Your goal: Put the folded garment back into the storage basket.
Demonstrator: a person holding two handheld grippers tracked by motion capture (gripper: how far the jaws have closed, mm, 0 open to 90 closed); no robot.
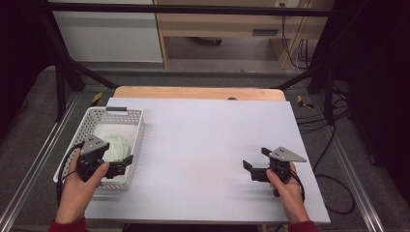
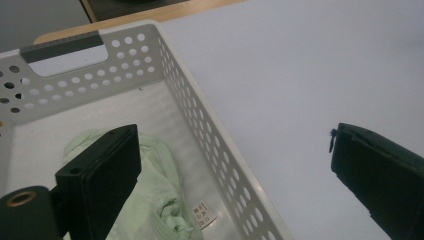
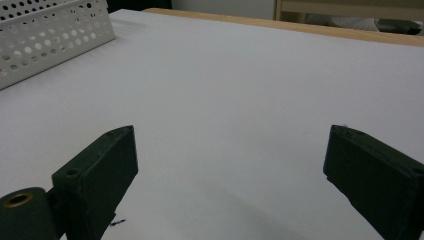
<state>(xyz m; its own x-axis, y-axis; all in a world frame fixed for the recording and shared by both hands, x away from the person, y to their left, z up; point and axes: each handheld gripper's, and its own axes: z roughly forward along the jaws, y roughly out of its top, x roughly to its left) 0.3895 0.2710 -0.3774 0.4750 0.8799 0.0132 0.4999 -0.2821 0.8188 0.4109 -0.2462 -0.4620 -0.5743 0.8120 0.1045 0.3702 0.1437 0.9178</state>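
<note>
Where the left gripper (image 1: 126,163) hangs over the white perforated basket (image 1: 136,118), its jaws stand released, one above the pale green cloth (image 1: 117,146) lying in the basket's bottom, the other out beyond the basket's right wall over the table (image 1: 203,140); that wall stands between the two jaws; the right gripper (image 1: 255,164) is held well apart at the table's right, jaws likewise released and grasping nothing, over bare surface. A light grey-white sheet covers the table; a strip of wood shows at its far edge; a black frame, trailing cables and grey floor surround it. From the left gripper view, the cloth (image 2: 160,185) shows a small white label at its edge, and the basket (image 2: 200,115) a grey-topped handle slot at its far end; the right gripper view shows the basket (image 3: 55,35) from outside, far off to the left.
</note>
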